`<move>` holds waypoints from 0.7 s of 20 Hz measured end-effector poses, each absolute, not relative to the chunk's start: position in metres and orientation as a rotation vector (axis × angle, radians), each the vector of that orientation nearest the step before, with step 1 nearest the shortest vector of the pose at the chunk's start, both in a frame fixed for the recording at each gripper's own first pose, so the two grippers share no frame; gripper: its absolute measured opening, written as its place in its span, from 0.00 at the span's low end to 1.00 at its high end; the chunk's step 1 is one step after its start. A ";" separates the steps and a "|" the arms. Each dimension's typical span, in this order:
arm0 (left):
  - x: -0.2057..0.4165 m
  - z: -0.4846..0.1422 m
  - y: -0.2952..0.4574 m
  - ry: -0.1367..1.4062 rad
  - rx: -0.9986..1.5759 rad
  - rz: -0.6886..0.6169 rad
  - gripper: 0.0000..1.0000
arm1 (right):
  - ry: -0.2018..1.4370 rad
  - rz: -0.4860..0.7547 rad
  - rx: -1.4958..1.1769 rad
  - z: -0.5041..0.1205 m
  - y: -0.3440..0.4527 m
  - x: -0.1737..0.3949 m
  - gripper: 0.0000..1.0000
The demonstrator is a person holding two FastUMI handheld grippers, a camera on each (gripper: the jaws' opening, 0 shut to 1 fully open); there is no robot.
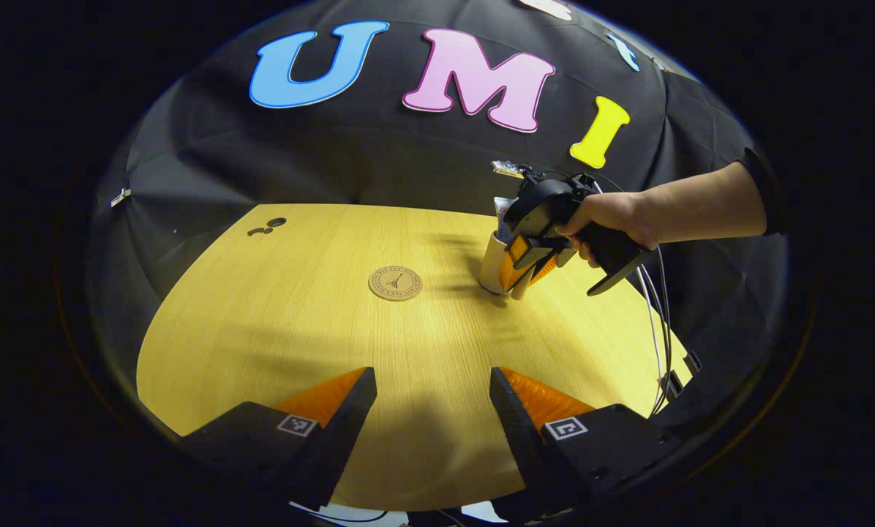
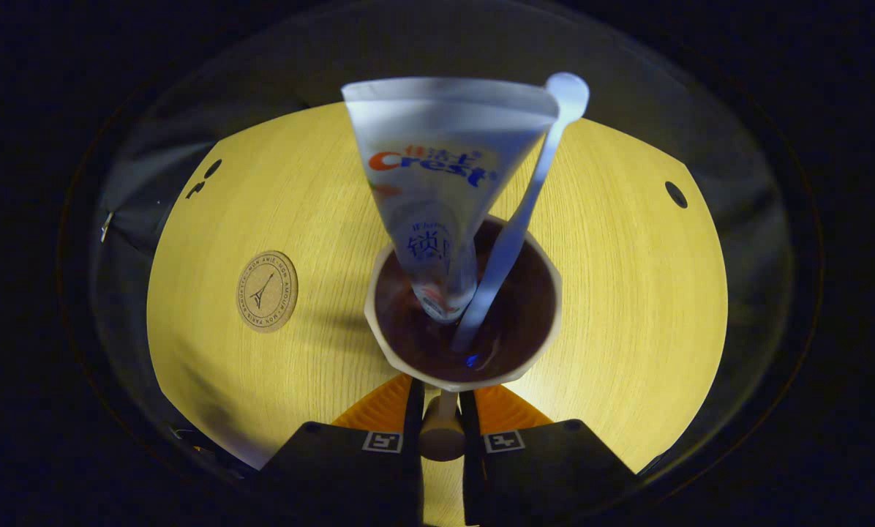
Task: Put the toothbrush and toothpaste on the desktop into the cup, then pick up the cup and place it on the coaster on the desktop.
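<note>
The right hand-held gripper (image 2: 441,410) is clamped on the cup (image 2: 463,307) by its handle, it seems; the top-heavy toothpaste (image 2: 445,168) and toothbrush (image 2: 525,205) could tip the cup before the coaster (image 2: 267,291). The left hand-held gripper (image 1: 432,395) hangs released.

A round tabletop (image 1: 276,344) of pale, yellowish wood grain takes up the middle of the booth. Near its far edge sit small dark holes (image 1: 268,226) — a bigger one with smaller ones beside it — and another single hole (image 2: 676,194) on the other side. Black cloth (image 1: 211,161) hangs behind, and thin cables (image 1: 657,329) trail down past the table's edge.
</note>
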State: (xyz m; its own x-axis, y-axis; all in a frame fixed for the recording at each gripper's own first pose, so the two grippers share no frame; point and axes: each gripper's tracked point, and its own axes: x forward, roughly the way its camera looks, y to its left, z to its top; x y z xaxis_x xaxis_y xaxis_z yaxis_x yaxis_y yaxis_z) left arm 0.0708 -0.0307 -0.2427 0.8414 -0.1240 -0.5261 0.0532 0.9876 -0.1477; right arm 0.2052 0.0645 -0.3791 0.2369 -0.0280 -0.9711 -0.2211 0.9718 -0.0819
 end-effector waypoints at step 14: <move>0.071 -0.247 -0.015 0.560 -0.162 -0.079 0.97 | 1.280 0.284 -0.278 -0.355 0.150 0.210 0.25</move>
